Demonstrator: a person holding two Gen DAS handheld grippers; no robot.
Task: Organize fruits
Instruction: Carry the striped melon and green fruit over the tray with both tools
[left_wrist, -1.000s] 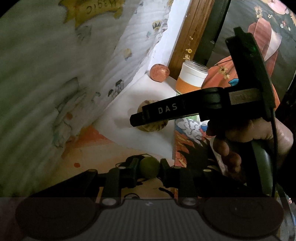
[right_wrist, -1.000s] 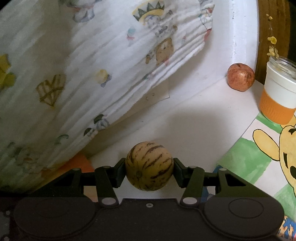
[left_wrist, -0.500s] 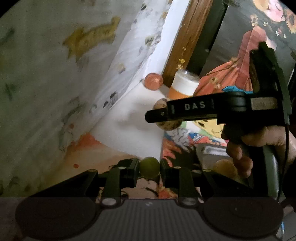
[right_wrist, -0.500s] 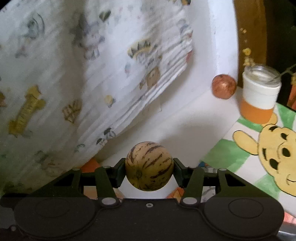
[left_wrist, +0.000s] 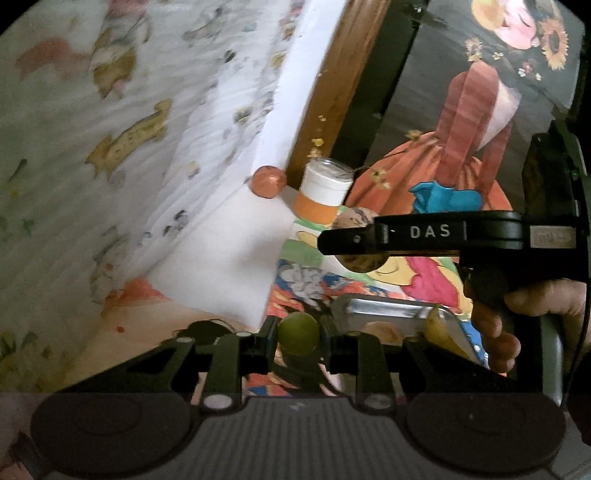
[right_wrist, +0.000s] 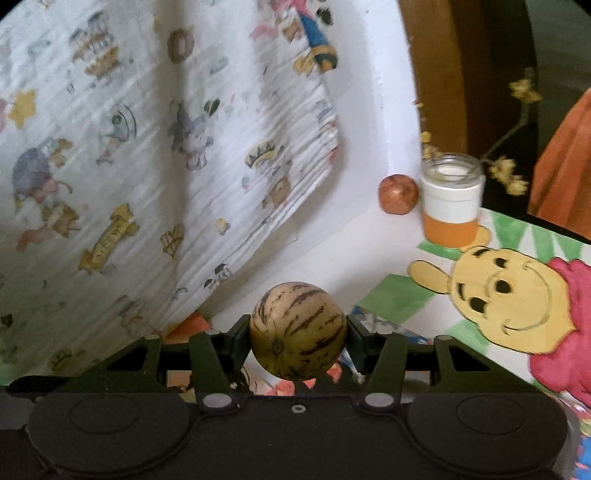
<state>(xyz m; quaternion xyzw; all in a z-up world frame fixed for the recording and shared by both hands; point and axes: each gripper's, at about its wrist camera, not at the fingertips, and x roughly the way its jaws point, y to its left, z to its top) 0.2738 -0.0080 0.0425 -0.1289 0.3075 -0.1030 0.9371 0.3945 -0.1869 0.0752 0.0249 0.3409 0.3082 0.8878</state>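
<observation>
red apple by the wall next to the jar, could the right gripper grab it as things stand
Probably not yet. The right gripper is shut on a round yellow fruit with dark stripes, so its jaws are full. The path over the white tabletop to the red apple beside the orange-and-white jar looks free.

Both views are dim and grainy, with black fisheye corners and bowed edges. The printed cloth (left_wrist: 129, 147) smears with motion blur in the left view. Soft light brightens the white wall (right_wrist: 373, 122); the gripper bodies sit in deep shadow.
</observation>
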